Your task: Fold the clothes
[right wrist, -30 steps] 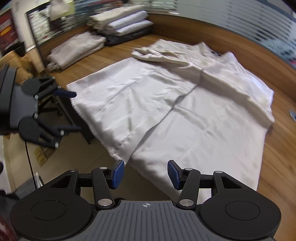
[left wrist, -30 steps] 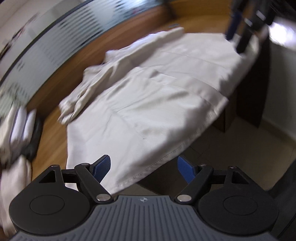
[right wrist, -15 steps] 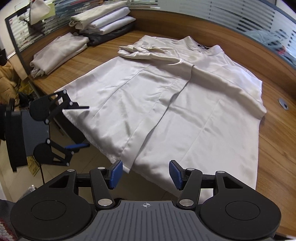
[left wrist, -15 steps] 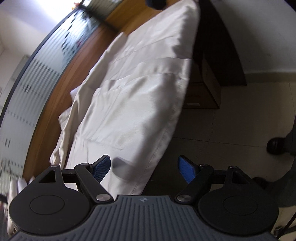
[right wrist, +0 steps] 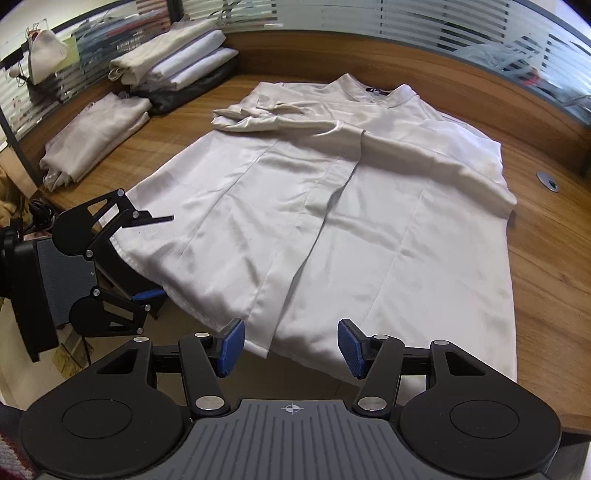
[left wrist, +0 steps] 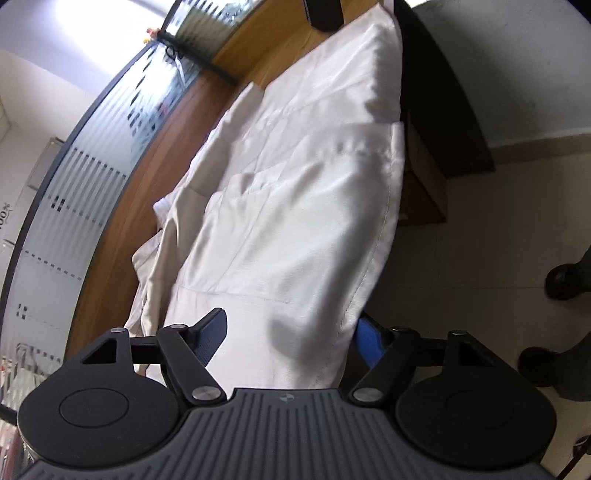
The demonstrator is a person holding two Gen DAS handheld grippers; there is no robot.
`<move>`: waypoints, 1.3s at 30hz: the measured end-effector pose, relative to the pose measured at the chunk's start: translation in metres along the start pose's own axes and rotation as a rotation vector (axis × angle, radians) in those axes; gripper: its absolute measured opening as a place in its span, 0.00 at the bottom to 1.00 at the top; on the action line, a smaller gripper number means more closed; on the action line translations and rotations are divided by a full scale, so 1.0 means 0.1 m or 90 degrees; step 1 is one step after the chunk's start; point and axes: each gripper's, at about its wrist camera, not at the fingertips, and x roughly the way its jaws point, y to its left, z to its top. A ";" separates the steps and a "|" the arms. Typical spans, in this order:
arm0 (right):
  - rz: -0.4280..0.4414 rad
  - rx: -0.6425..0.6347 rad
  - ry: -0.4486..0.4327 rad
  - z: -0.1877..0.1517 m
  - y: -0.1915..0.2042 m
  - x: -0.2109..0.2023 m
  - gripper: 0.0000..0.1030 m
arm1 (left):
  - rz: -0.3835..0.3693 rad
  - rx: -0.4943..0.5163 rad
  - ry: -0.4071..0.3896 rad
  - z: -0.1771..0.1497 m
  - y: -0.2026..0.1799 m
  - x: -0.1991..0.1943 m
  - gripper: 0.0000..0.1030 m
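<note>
A cream shirt (right wrist: 332,206) lies spread face up on the wooden desk (right wrist: 546,258), its sleeves folded across the chest and its hem hanging over the front edge. My left gripper (left wrist: 288,332) is open, turned on its side, with the shirt's left hem corner (left wrist: 295,295) between its fingers; one finger is above the cloth, one below. It also shows in the right wrist view (right wrist: 155,254). My right gripper (right wrist: 290,345) is open and empty, just in front of the hem at the shirt's middle.
Stacks of folded clothes (right wrist: 173,70) and another folded pile (right wrist: 96,136) sit at the desk's back left. A frosted glass partition (right wrist: 443,33) runs behind the desk. A dark cabinet (left wrist: 436,122) stands under the desk, and the person's shoes (left wrist: 561,280) are on the tiled floor.
My left gripper has rolled onto its side and moved in, so the shirt's hem corner now lies between its open fingers. My right gripper has come slightly closer to the hem.
</note>
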 end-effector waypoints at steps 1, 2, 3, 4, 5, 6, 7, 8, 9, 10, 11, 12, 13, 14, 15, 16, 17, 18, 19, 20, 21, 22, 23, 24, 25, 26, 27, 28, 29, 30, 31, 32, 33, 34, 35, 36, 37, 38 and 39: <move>-0.001 0.003 -0.001 0.00 0.00 0.00 0.57 | -0.005 -0.003 -0.007 0.01 0.03 -0.02 0.71; -0.003 0.004 -0.002 0.00 0.01 0.00 0.57 | -0.009 -0.006 -0.013 0.01 0.06 -0.05 0.68; -0.005 0.006 -0.003 0.00 0.02 0.01 0.57 | -0.014 -0.009 -0.020 0.02 0.10 -0.07 0.66; -0.008 0.008 -0.005 -0.01 0.02 0.01 0.57 | -0.018 -0.012 -0.027 0.03 0.13 -0.10 0.62; -0.010 0.011 -0.006 -0.01 0.03 0.01 0.57 | -0.023 -0.016 -0.032 0.04 0.16 -0.12 0.51; -0.013 0.015 -0.008 -0.02 0.03 0.01 0.57 | -0.029 -0.024 -0.034 0.06 0.19 -0.14 0.44; -0.015 0.018 -0.009 -0.03 0.03 0.01 0.57 | -0.038 -0.033 -0.033 0.09 0.23 -0.15 0.31; -0.018 0.022 -0.011 -0.04 0.04 0.01 0.57 | -0.048 -0.045 -0.031 0.12 0.26 -0.16 0.23; -0.021 0.024 -0.013 -0.06 0.04 0.02 0.57 | -0.063 -0.063 -0.028 0.16 0.29 -0.18 0.20; -0.024 0.025 -0.015 -0.07 0.05 0.02 0.57 | -0.079 -0.083 -0.023 0.17 0.36 -0.17 0.14; -0.026 0.023 -0.018 -0.08 0.06 0.03 0.57 | -0.095 -0.106 -0.015 0.20 0.40 -0.18 0.11; -0.027 0.019 -0.020 -0.10 0.07 0.04 0.57 | -0.110 -0.129 -0.006 0.22 0.45 -0.19 0.11; -0.029 0.014 -0.023 -0.12 0.10 0.05 0.57 | -0.127 -0.154 0.003 0.24 0.51 -0.19 0.10; -0.031 0.006 -0.026 -0.14 0.13 0.06 0.57 | -0.147 -0.182 0.016 0.26 0.60 -0.16 0.10; -0.034 -0.007 -0.029 -0.16 0.17 0.08 0.57 | -0.166 -0.210 0.029 0.28 0.68 -0.14 0.10; -0.036 -0.021 -0.032 -0.18 0.22 0.10 0.57 | -0.185 -0.240 0.042 0.29 0.76 -0.13 0.10; -0.039 -0.037 -0.036 -0.20 0.27 0.12 0.58 | -0.202 -0.268 0.054 0.31 0.83 -0.13 0.10; -0.043 -0.052 -0.040 -0.22 0.32 0.15 0.58 | -0.218 -0.292 0.065 0.32 0.91 -0.11 0.10; -0.045 -0.066 -0.045 -0.24 0.37 0.18 0.58 | -0.231 -0.315 0.077 0.32 0.98 -0.07 0.10; -0.048 -0.076 -0.051 -0.25 0.42 0.21 0.58 | -0.245 -0.337 0.091 0.33 1.04 -0.04 0.10; -0.051 -0.085 -0.057 -0.25 0.47 0.25 0.58 | -0.256 -0.358 0.103 0.33 1.10 -0.02 0.10; -0.052 -0.099 -0.066 -0.25 0.52 0.29 0.58 | -0.263 -0.378 0.114 0.32 1.14 0.00 0.10; -0.056 -0.121 -0.074 -0.26 0.59 0.33 0.59 | -0.271 -0.393 0.122 0.32 1.18 0.02 0.10; -0.060 -0.145 -0.081 -0.26 0.66 0.37 0.60 | -0.277 -0.407 0.129 0.31 1.22 0.05 0.10; -0.063 -0.173 -0.086 -0.27 0.73 0.42 0.60 | -0.283 -0.419 0.136 0.31 1.24 0.06 0.10; -0.066 -0.204 -0.090 -0.28 0.81 0.47 0.60 | -0.289 -0.429 0.141 0.31 1.27 0.08 0.10; -0.069 -0.234 -0.095 -0.30 0.88 0.51 0.60 | -0.294 -0.437 0.145 0.30 1.29 0.09 0.10; -0.072 -0.262 -0.096 -0.32 0.94 0.56 0.60 | -0.299 -0.444 0.148 0.29 1.31 0.10 0.10; -0.078 -0.289 -0.095 -0.34 1.00 0.62 0.60 | -0.304 -0.452 0.152 0.28 1.33 0.11 0.10; -0.086 -0.317 -0.093 -0.35 1.05 0.68 0.58 | -0.309 -0.461 0.157 0.28 1.35 0.12 0.10; -0.099 -0.342 -0.094 -0.38 1.09 0.73 0.58 | -0.314 -0.470 0.161 0.27 1.37 0.14 0.10; -0.113 -0.367 -0.094 -0.40 1.13 0.78 0.57 | -0.317 -0.478 0.162 0.26 1.40 0.15 0.10; -0.125 -0.385 -0.093 -0.42 1.15 0.82 0.55 | -0.321 -0.488 0.161 0.26 1.42 0.16 0.10; -0.136 -0.401 -0.090 -0.43 1.16 0.85 0.55 | -0.325 -0.499 0.159 0.25 1.44 0.16 0.10; -0.147 -0.418 -0.088 -0.45 1.18 0.89 0.52 | -0.328 -0.510 0.158 0.25 1.47 0.17 0.10; -0.157 -0.435 -0.082 -0.46 1.18 0.92 0.48 | -0.331 -0.520 0.157 0.24 1.49 0.18 0.10; -0.161 -0.450 -0.075 -0.47 1.18 0.95 0.45 | -0.330 -0.527 0.158 0.24 1.50 0.19 0.10; -0.159 -0.458 -0.069 -0.47 1.17 0.96 0.35 | -0.330 -0.533 0.157 0.24 1.52 0.20 0.10; -0.156 -0.463 -0.063 -0.47 1.14 0.96 0.28 | -0.329 -0.535 0.155 0.23 1.52 0.21 0.10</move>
